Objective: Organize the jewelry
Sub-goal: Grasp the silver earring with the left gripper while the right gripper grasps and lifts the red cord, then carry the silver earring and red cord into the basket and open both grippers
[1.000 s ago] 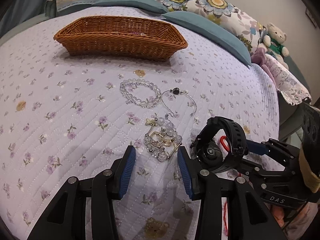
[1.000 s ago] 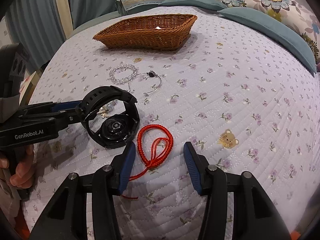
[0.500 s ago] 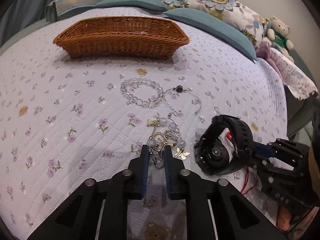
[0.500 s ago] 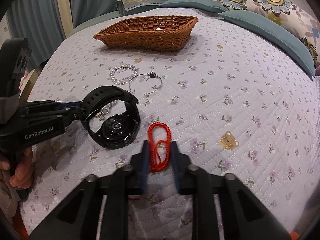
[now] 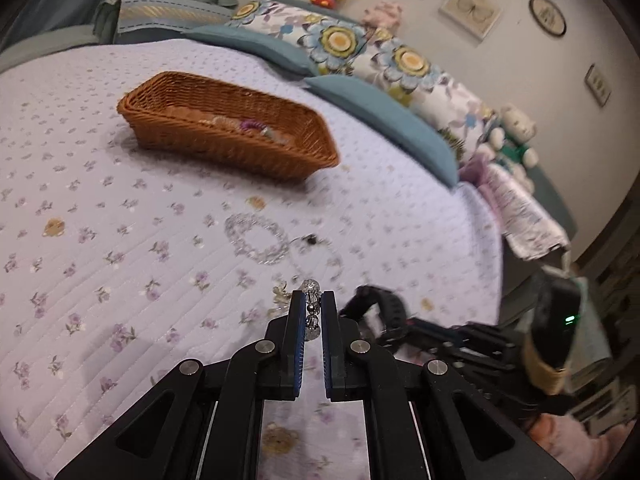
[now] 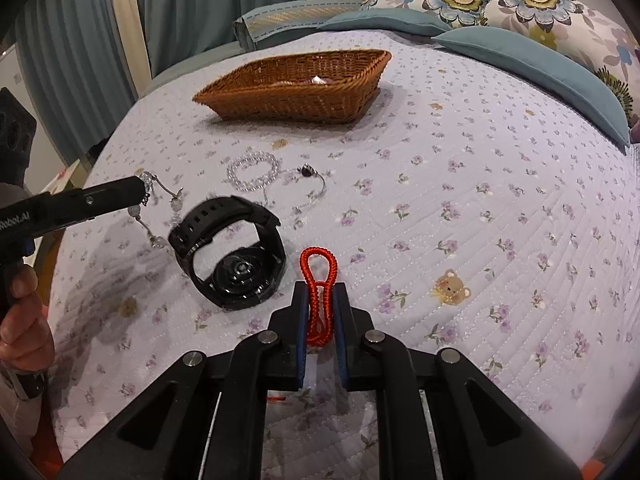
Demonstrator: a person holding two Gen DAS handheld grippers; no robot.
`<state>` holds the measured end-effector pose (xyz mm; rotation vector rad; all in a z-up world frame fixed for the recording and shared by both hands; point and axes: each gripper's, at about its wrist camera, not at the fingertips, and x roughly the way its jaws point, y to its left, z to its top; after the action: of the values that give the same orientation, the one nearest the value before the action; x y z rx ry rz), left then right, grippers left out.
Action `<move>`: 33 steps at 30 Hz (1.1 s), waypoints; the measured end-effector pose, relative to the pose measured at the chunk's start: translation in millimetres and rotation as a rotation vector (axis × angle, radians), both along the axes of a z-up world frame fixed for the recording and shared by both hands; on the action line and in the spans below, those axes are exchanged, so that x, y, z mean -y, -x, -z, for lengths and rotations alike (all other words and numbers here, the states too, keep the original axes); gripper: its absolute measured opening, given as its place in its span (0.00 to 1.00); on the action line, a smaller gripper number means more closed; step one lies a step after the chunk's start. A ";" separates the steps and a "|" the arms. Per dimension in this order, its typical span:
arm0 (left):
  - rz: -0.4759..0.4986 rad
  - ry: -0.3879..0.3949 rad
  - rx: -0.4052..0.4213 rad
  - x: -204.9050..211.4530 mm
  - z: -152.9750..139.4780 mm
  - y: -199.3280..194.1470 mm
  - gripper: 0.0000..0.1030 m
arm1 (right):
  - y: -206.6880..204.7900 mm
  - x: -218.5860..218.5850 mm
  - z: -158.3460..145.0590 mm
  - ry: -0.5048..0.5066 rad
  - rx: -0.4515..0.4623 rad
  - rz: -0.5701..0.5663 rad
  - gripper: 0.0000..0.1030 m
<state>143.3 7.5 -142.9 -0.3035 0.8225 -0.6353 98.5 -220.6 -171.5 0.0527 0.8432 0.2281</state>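
My left gripper (image 5: 312,300) is shut on a clear-bead charm bracelet (image 5: 311,309) and holds it above the bedspread; in the right wrist view the bracelet (image 6: 158,216) dangles from it. My right gripper (image 6: 320,296) is shut on a red cord bracelet (image 6: 319,280), lifted off the bed. A black watch (image 6: 230,254) lies on the bed left of the right gripper. A clear bead bracelet (image 6: 252,170) and a thin bangle with a dark bead (image 6: 308,182) lie farther out. A brown wicker basket (image 5: 224,148) with some jewelry in it stands beyond them.
Blue and flowered pillows (image 5: 372,76) line the far side of the bed. Soft toys (image 5: 514,132) sit at the right edge. Curtains (image 6: 80,40) hang on the left. The right gripper's body (image 5: 480,348) is close to the right of my left gripper.
Both grippers closed on their bracelets and rose off the bed. The left one lifted the charm bracelet; the right one lifted the red cord.
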 end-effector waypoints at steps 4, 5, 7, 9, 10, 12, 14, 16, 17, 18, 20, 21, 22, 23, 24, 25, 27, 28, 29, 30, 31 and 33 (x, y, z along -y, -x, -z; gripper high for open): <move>0.038 0.061 0.027 -0.5 -17.6 0.9 0.07 | 0.0 0.1 -2.7 -0.014 0.005 -0.002 0.14; 0.046 0.071 0.039 -0.6 -23.2 2.2 0.07 | 0.4 0.0 -3.6 -0.015 0.007 -0.002 0.14; 0.051 0.079 0.057 -2.2 -31.9 2.5 0.07 | 1.3 0.8 -7.8 -0.023 0.016 -0.001 0.14; 0.051 0.083 0.070 -4.4 -38.0 2.5 0.07 | 1.2 1.2 -13.3 -0.031 0.027 0.001 0.14; 0.049 0.080 0.078 -5.3 -40.9 1.8 0.07 | 0.4 1.4 -17.5 -0.033 0.035 0.002 0.14; 0.046 0.077 0.094 -6.5 -47.4 -1.5 0.07 | -2.5 1.0 -25.5 -0.033 0.049 0.002 0.15; 0.044 0.070 0.109 -6.8 -53.8 -7.4 0.07 | -8.4 0.8 -37.7 -0.036 0.070 -0.005 0.15; 0.043 0.069 0.121 -9.1 -60.7 -15.6 0.07 | -17.7 -0.4 -51.4 -0.034 0.095 -0.018 0.14; 0.041 0.066 0.130 -9.0 -63.5 -20.2 0.07 | -23.5 -1.3 -58.6 -0.030 0.110 -0.024 0.14; 0.039 0.063 0.136 -8.6 -65.7 -23.2 0.07 | -30.2 -2.1 -66.2 -0.027 0.125 -0.030 0.14; 0.035 0.055 0.158 -6.5 -74.0 -36.7 0.07 | -44.5 -4.4 -81.6 -0.022 0.157 -0.040 0.14; 0.034 0.054 0.164 -5.6 -76.8 -41.3 0.07 | -53.1 -5.4 -89.7 -0.021 0.173 -0.046 0.14; 0.031 0.051 0.176 -4.2 -81.8 -51.0 0.07 | -62.2 -6.4 -97.2 -0.022 0.186 -0.052 0.14; 0.029 0.049 0.183 -3.1 -84.7 -57.6 0.07 | -73.6 -7.9 -105.4 -0.025 0.201 -0.058 0.14; 0.025 0.046 0.192 -1.6 -88.7 -68.0 0.07 | -84.3 -9.3 -111.7 -0.025 0.213 -0.061 0.14; 0.021 0.045 0.196 -1.3 -90.3 -73.5 0.07 | -95.6 -11.1 -116.7 -0.025 0.222 -0.064 0.14; 0.011 0.040 0.207 0.6 -95.8 -94.1 0.07 | -119.8 -13.5 -124.1 -0.027 0.229 -0.066 0.14; 0.001 0.035 0.214 1.9 -98.6 -108.6 0.07 | -134.0 -14.3 -126.7 -0.035 0.228 -0.066 0.14; -0.004 0.032 0.217 2.8 -100.4 -120.1 0.07 | -144.8 -14.7 -128.1 -0.041 0.226 -0.065 0.14; -0.008 0.030 0.219 3.7 -101.7 -127.6 0.07 | -160.3 -15.4 -129.3 -0.050 0.220 -0.064 0.14; -0.020 0.022 0.220 5.0 -102.5 -143.0 0.07 | -171.7 -15.7 -129.9 -0.059 0.214 -0.064 0.14; -0.034 0.009 0.216 7.9 -101.5 -165.6 0.07 | -201.2 -15.6 -126.8 -0.083 0.190 -0.063 0.14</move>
<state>308.9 -0.5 -41.4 -0.2514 0.6063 -0.6283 299.7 -205.0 -44.7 0.0810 0.6463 0.3220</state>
